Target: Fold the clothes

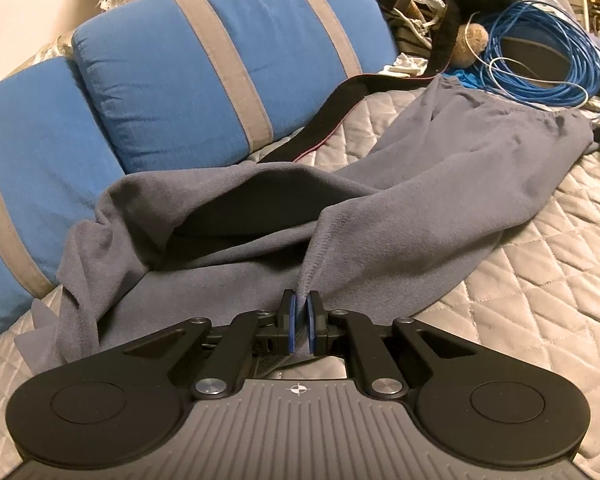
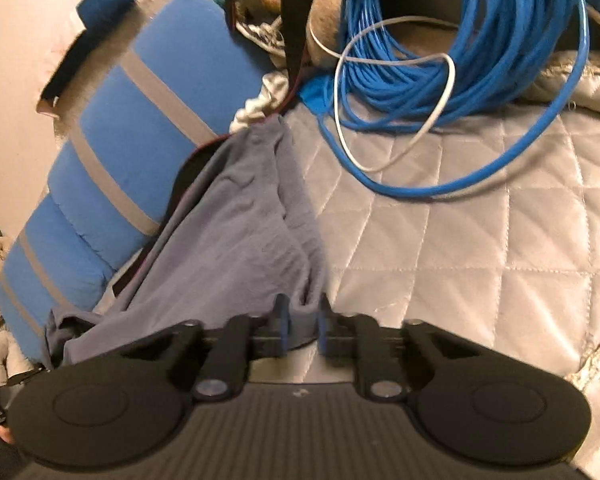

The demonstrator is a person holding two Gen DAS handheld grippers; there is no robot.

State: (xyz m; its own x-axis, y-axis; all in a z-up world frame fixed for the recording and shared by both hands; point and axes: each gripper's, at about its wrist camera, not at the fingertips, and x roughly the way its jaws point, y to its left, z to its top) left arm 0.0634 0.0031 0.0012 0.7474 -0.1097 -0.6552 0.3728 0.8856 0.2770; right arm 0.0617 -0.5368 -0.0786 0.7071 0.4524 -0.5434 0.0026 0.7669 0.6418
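A grey fleece garment (image 1: 420,184) lies rumpled across the quilted bedcover (image 1: 540,264), with an opening gaping dark near its middle. My left gripper (image 1: 300,300) is shut on a hem fold at the garment's near edge, its blue pads pinching the cloth. In the right wrist view the same garment (image 2: 240,232) stretches away toward the cushions. My right gripper (image 2: 303,308) holds a bunched fold of its edge between the pads, which press on the fabric from both sides.
Blue cushions with grey stripes (image 1: 220,60) (image 2: 152,120) line the left side. A coil of blue cable (image 1: 540,60) (image 2: 480,40) lies at the far end among dark clutter. A black strap (image 1: 332,120) runs under the garment. Bare quilt (image 2: 460,240) spreads to the right.
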